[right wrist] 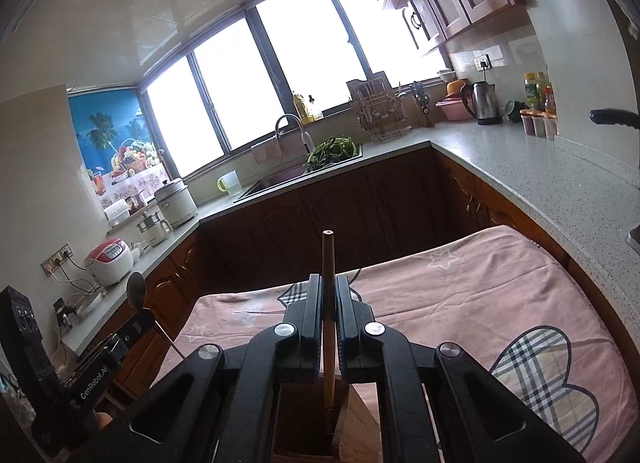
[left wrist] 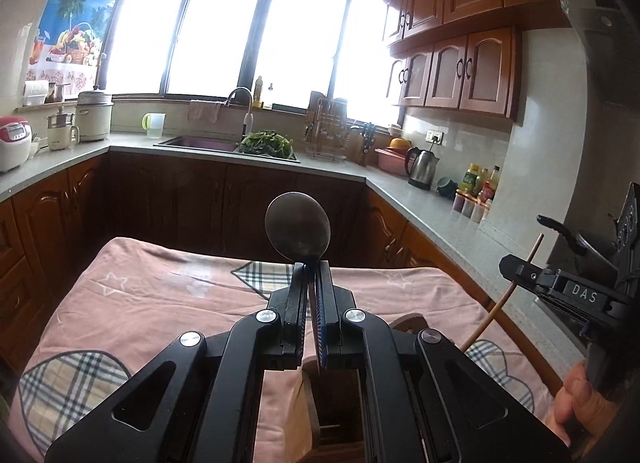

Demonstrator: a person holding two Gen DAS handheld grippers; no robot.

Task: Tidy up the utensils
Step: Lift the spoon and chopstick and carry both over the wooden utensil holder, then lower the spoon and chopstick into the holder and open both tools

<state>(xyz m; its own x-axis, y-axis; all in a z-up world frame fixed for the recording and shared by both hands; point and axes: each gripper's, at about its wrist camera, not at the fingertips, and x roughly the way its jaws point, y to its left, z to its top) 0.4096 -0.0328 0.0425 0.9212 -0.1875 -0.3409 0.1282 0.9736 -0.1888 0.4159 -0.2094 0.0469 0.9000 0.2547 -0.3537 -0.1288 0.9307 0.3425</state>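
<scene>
The spoon (left wrist: 298, 229) stands upright in the left claw (left wrist: 311, 263), its thin handle pinched between the two fingers, which are clenched on it, and its dark round bowl rising just above the fingertips. Below the fingers the handle runs down into a wooden holder (left wrist: 320, 415) that sits directly under the claw. In the right wrist view the same spoon (right wrist: 136, 289) shows at the far left, gripped by the left claw (right wrist: 142, 317), which is held beside the right one.

The chopstick (right wrist: 328, 303) is grasped by the right claw (right wrist: 329, 279), whose fingers press on its sides; its blunt end sticks up past the fingertips and its lower part reaches down into the wooden holder (right wrist: 360, 423) beneath. From the left wrist view the chopstick (left wrist: 502, 299) slants through the right claw (left wrist: 516, 267) at the right edge, with the person's hand (left wrist: 580, 403) below it.

Under both claws lies a pink cloth (left wrist: 140, 295) with stars and plaid patches, covering the surface. Beyond it runs a grey kitchen counter (right wrist: 520, 159) with a sink (left wrist: 200, 142), a heap of greens (left wrist: 266, 142), a kettle (left wrist: 422, 167) and a rice cooker (left wrist: 12, 143).
</scene>
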